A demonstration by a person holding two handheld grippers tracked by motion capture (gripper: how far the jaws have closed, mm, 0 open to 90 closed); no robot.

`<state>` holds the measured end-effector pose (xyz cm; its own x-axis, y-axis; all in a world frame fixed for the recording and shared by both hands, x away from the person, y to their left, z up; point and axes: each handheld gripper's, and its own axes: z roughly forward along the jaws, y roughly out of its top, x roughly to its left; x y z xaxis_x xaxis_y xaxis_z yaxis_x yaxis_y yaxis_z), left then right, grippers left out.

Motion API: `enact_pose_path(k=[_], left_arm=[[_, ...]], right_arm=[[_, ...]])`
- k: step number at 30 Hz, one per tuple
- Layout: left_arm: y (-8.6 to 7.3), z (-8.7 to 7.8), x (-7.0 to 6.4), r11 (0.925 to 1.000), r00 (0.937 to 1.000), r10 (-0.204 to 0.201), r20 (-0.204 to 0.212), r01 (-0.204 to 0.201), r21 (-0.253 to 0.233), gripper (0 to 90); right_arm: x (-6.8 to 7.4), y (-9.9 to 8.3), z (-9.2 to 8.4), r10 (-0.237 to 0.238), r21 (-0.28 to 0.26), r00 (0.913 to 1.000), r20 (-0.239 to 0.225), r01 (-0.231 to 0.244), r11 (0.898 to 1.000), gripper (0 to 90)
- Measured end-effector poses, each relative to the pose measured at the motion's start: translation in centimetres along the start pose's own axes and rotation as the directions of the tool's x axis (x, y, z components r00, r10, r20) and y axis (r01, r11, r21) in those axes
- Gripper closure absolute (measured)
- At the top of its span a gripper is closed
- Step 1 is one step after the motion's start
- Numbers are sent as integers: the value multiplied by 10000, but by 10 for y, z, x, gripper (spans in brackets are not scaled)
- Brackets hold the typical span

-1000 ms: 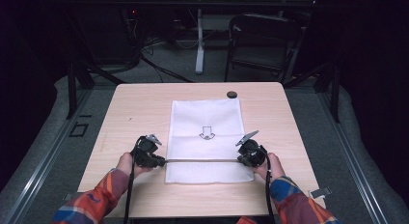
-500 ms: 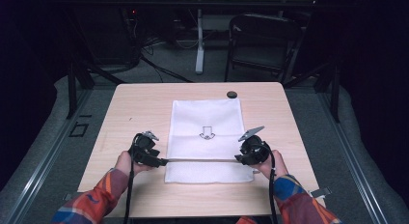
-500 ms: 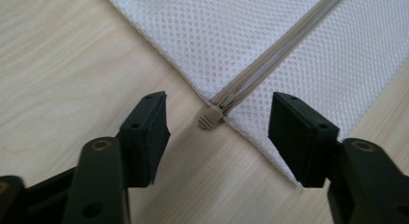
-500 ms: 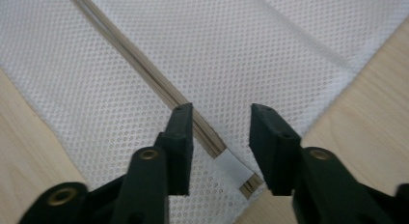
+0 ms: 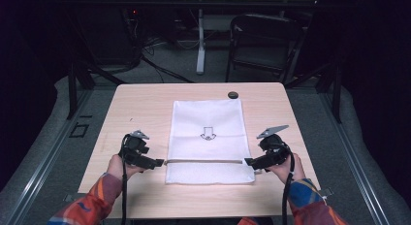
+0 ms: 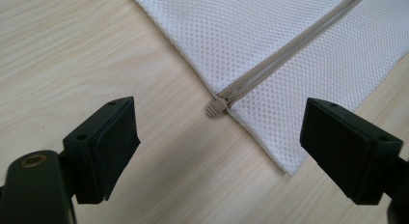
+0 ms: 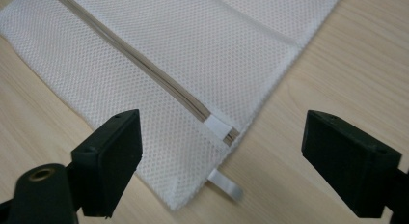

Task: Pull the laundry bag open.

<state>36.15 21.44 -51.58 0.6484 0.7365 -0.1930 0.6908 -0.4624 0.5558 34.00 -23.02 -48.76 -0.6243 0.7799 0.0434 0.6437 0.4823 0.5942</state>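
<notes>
Both grippers, left [image 5: 162, 163] and right [image 5: 246, 162], jaws just opened wide, holding nothing. Risk: near hands snag mesh bag [image 5: 207, 137] zipper [image 6: 289, 45], dragging it.

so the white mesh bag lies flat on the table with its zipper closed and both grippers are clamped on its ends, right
Not quite: both grippers stand open. The left gripper and right gripper views show the jaws apart, clear of the mesh bag. Its zipper is closed.

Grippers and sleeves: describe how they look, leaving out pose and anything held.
Both the left gripper and the right gripper are black, each topped by a grey three-cornered plate and trailing a black cable. Their fingers are blocky black pads with small screw holes. The person's sleeves are plaid in orange, red and blue.
</notes>
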Motion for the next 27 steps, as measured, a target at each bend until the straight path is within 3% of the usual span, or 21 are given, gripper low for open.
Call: enact_pose_path(k=[8, 13, 21, 25, 27], left_arm=[[-16, -17, -3, 10000, 9991, -38, -423, 38, -10, 82], [-27, -26, -1, 9992, 9970, -378, -671, 366, -179, 45], [-41, -36, 2, 9983, 9907, -575, -1237, 554, -202, 1], [-43, -34, 6, 9975, 9896, -679, -1271, 648, -281, 0], [-43, -32, 9, 9971, 9898, -726, -1225, 693, -305, 0]], right_arm=[[-13, -30, -17, 650, 403, 9977, 194, -658, 9970, 71], [-20, -49, -20, 954, 798, 9944, 451, -988, 9919, 0], [-25, -74, -24, 1355, 920, 9888, 621, -1409, 9857, 0], [-29, -84, -21, 1772, 1129, 9797, 932, -1872, 9758, 0], [-32, -84, -19, 1887, 1142, 9783, 853, -1978, 9736, 0]])
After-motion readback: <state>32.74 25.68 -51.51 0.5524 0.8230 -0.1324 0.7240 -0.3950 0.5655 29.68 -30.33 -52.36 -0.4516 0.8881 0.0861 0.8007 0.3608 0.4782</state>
